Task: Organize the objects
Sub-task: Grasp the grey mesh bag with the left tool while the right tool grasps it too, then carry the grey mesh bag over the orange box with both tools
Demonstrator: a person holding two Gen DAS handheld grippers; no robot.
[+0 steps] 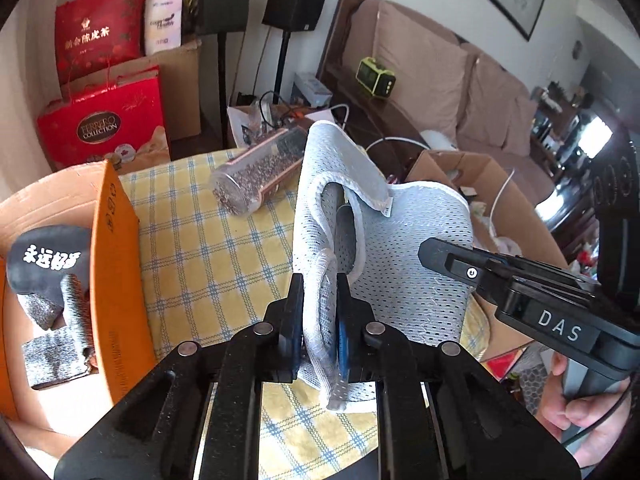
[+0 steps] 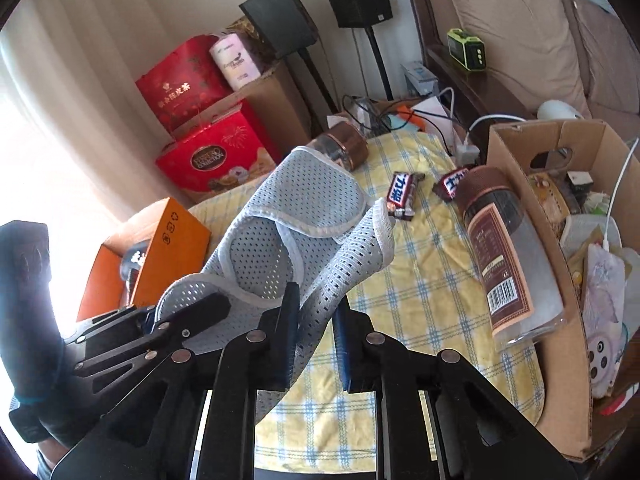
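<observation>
A pale grey mesh fabric piece [image 1: 420, 216] with white edging hangs lifted over the yellow checked tablecloth [image 1: 200, 260]. In the left wrist view my left gripper [image 1: 319, 284] is shut on its lower folded edge, and my right gripper [image 1: 436, 254] reaches in from the right onto the other side of the cloth. The right wrist view shows my right gripper [image 2: 316, 300] shut on the mesh fabric [image 2: 304, 192], with my left gripper [image 2: 180, 312] clamped on its left end. The cloth sags between them.
An orange box [image 1: 116, 264] at the left holds black and grey fabric [image 1: 48, 260]. A jar [image 1: 256, 176] lies on the table, another jar [image 2: 508, 256] lies by a full cardboard box [image 2: 540, 160], and two candy bars [image 2: 402, 196] lie mid-table.
</observation>
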